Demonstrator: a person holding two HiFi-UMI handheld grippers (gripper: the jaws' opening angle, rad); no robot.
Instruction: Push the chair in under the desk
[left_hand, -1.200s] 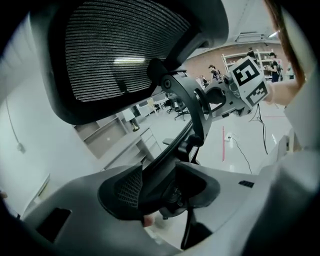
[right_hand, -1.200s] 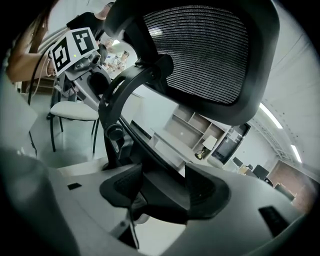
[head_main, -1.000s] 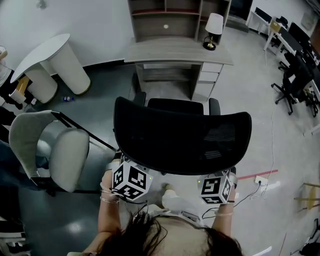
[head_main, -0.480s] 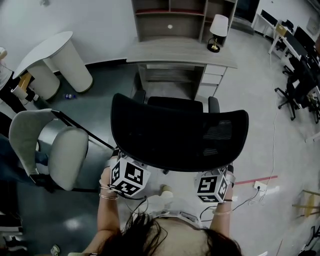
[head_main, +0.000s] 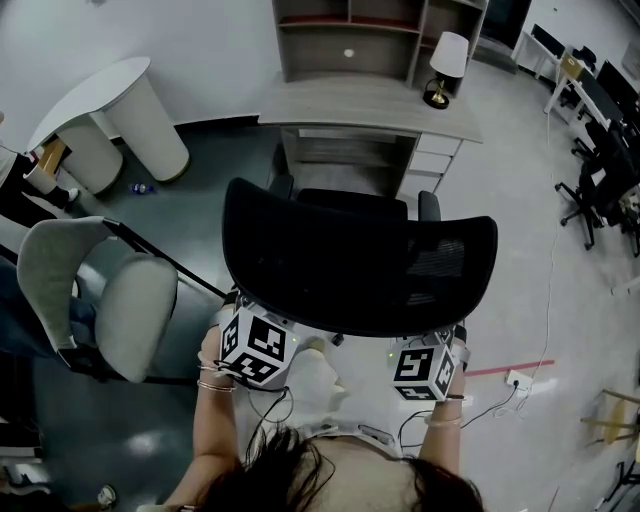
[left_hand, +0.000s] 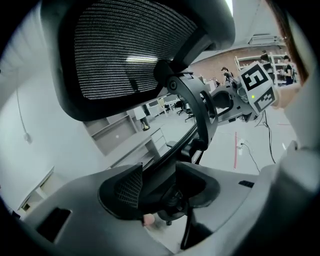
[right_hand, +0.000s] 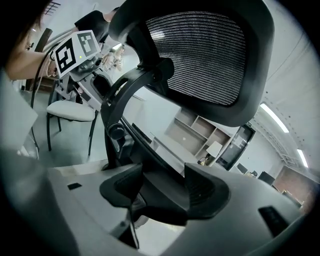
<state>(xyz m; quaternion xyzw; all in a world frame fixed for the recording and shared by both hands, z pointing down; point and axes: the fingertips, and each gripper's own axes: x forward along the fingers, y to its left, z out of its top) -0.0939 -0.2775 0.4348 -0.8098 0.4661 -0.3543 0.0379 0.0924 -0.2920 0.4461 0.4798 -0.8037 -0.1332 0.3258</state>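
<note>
Two-handed hold in the head view: left gripper (head_main: 258, 338) and right gripper (head_main: 425, 358) tucked beneath the rear lower edge of the black mesh chair (head_main: 360, 265), which faces the desk (head_main: 370, 105), close before its front edge. In the left gripper view: jaws clamped narrowly on the chair's dark frame. In the right gripper view: same grip, jaws closed around the frame.
</note>
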